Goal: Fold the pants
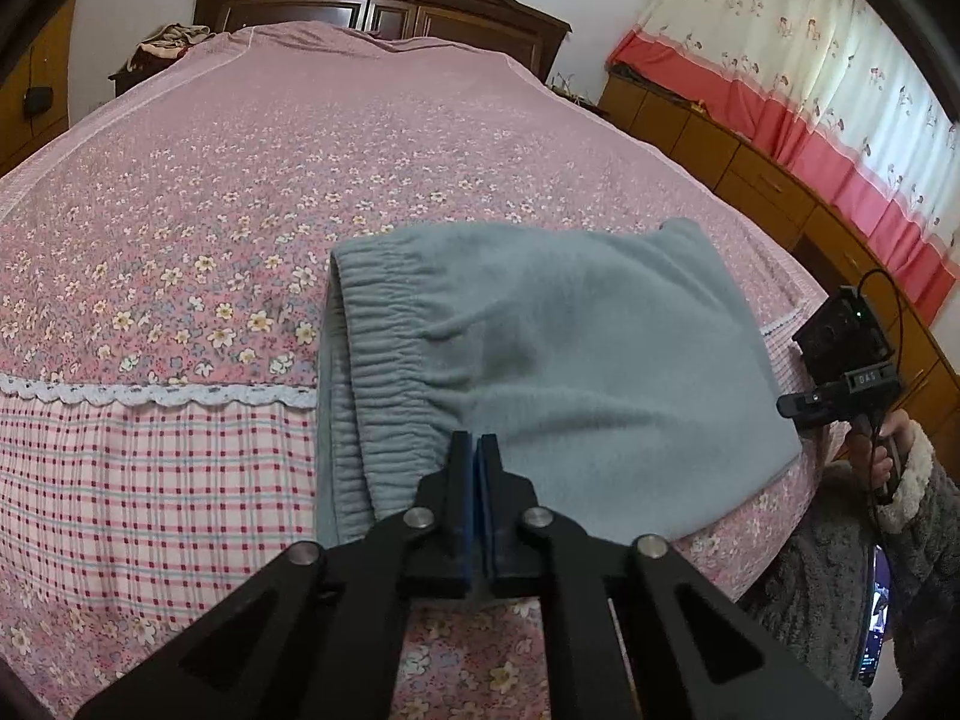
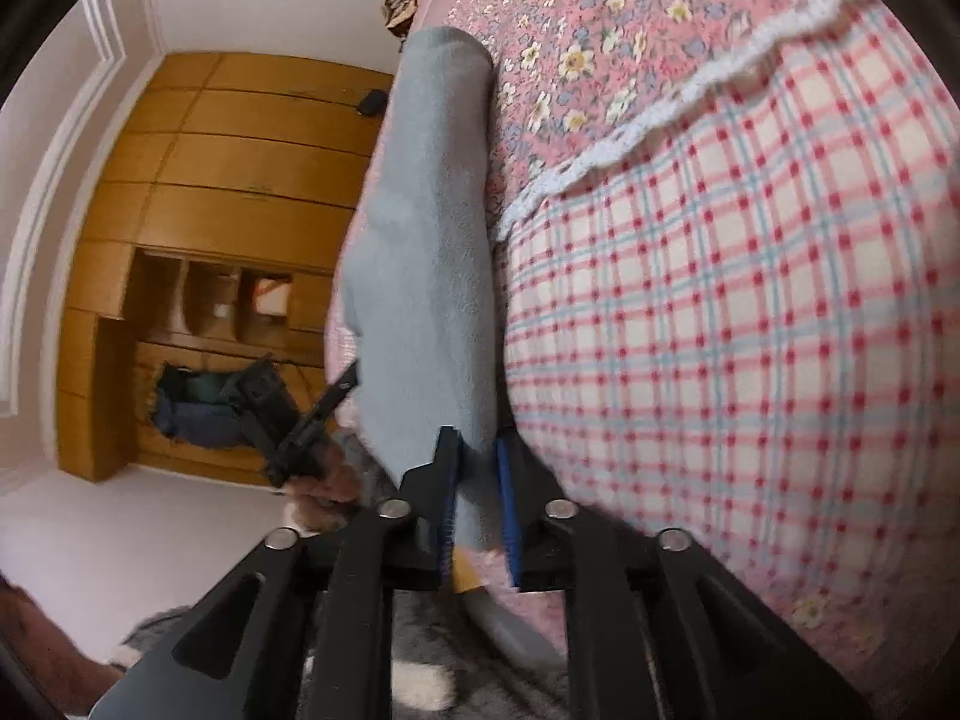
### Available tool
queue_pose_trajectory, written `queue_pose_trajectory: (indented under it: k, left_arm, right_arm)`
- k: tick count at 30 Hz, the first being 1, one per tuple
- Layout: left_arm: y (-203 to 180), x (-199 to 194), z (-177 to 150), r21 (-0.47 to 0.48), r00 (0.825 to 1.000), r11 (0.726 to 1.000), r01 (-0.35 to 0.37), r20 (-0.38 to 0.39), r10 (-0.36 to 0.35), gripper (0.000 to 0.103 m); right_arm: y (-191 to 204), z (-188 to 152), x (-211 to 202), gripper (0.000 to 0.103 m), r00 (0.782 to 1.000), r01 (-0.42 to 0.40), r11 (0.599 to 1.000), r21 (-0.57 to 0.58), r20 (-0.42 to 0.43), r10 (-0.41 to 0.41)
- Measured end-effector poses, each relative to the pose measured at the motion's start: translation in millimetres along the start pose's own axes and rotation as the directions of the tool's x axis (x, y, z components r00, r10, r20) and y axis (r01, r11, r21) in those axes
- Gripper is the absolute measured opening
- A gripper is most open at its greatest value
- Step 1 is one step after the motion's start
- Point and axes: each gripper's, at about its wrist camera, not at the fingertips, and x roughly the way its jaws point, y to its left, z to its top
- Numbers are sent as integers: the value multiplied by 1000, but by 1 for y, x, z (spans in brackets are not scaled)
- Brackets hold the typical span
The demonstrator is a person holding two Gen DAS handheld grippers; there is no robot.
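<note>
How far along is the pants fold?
Done: the pants lie in a compact folded stack on the bed, waistband at the left edge. In hand: the left gripper is shut at the near edge; the right gripper clamps the stack's end. Left: release, possibly one more fold.

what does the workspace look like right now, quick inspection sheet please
surface: bed with pink floral cover and checked border.
job's things: grey pants folded into a compact stack near the bed edge, waistband on the left.
clutter: bundle of clothes by the headboard.
grippers: left gripper shut, tips over the pants, grip unclear; right gripper slightly apart around the pants' edge.
cables: black cable on the right gripper's handle.
surroundings: curtain, wooden cabinets, headboard.
</note>
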Motion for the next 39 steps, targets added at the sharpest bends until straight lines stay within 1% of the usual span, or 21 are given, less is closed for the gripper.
queue_pose_trajectory:
  k: [2, 4, 5, 6, 7, 13, 16, 18, 20, 24, 25, 26, 27, 28, 29, 30, 32, 34, 35, 37, 39]
  left_arm:
    - [1, -2, -1, -2, 1000, 1000, -2, 6, 2, 4]
    - [6, -3, -3, -2, 1000, 1000, -6, 13, 6, 4]
    - [9, -5, -5, -5, 1000, 1000, -6, 18, 6, 4]
    - [13, -6, -7, -7, 1000, 1000, -4, 20, 5, 4]
    - [12, -5, -7, -11, 1000, 1000, -2, 23, 2, 4]
    - [14, -5, -10, -11, 1000, 1000, 6, 24, -6, 4]
    - [12, -7, -8, -7, 1000, 1000, 5, 27, -5, 4]
    - [13, -9, -8, -7, 1000, 1000, 12, 28, -12, 4]
    - [16, -9, -9, -18, 999, 1000, 25, 33, -24, 4]
    - [23, -10, -12, -49, 998, 998, 50, 47, -48, 4]
    - [24, -10, -12, -55, 998, 997, 53, 48, -50, 4]
    - [25, -10, -13, -61, 997, 997, 54, 49, -51, 4]
    - [25, -10, -13, -62, 998, 997, 53, 49, -50, 4]
    - [26, -10, -13, -60, 998, 997, 50, 48, -47, 4]
    - [26, -10, -13, -58, 998, 997, 46, 48, -43, 4]
    - [26, -10, -13, -57, 998, 997, 42, 47, -40, 4]
    - [26, -9, -13, -58, 998, 998, 37, 45, -35, 4]
    - [27, -10, -13, -50, 998, 998, 36, 43, -34, 4]
    - [24, -11, -12, -48, 998, 998, 38, 43, -35, 4]
    - [23, -11, -11, -39, 998, 999, 38, 45, -36, 4]
    - [21, -11, -12, -35, 998, 999, 42, 47, -40, 4]
  right_arm:
    - [-4, -7, -1, 32, 998, -33, 999, -22, -47, 32]
    - [-1, -13, 5, 32, 996, -14, 999, -48, -84, 10]
    - [-1, -14, 7, 26, 996, -5, 998, -56, -88, 0]
    - [-2, -15, 7, 13, 997, 11, 998, -55, -80, -15]
    - [-5, -15, 6, 11, 997, 26, 999, -47, -78, -29]
    - [-8, -17, 1, 12, 995, 40, 999, -31, -85, -42]
    - [5, -18, -14, 29, 992, 91, 994, -53, -88, -96]
    - [17, -14, -32, 60, 992, 107, 988, -115, -61, -115]
    - [34, -5, -46, 73, 992, 120, 977, -174, -22, -126]
    - [68, 43, -49, 73, 999, -13, 973, -229, 32, 20]
    - [74, 53, -45, 70, 998, -51, 969, -242, 31, 60]
    - [80, 66, -37, 57, 995, -84, 963, -257, 24, 94]
    - [86, 79, -24, 33, 994, -102, 955, -278, 2, 106]
    - [89, 85, -12, 21, 996, -91, 949, -303, -27, 87]
    - [88, 94, 2, 9, 998, -38, 936, -350, -55, 20]
    - [79, 103, 16, 8, 996, 24, 930, -366, -68, -52]
    - [41, 121, 34, 0, 988, 87, 966, -244, -105, -116]
    - [13, 130, 34, 0, 993, 50, 988, -147, -99, -65]
    - [7, 131, 27, 0, 997, 17, 986, -164, -70, -29]
    - [5, 130, 17, 0, 1000, 14, 979, -202, -9, -17]
    - [-3, 132, 8, 0, 999, -13, 985, -174, 30, 18]
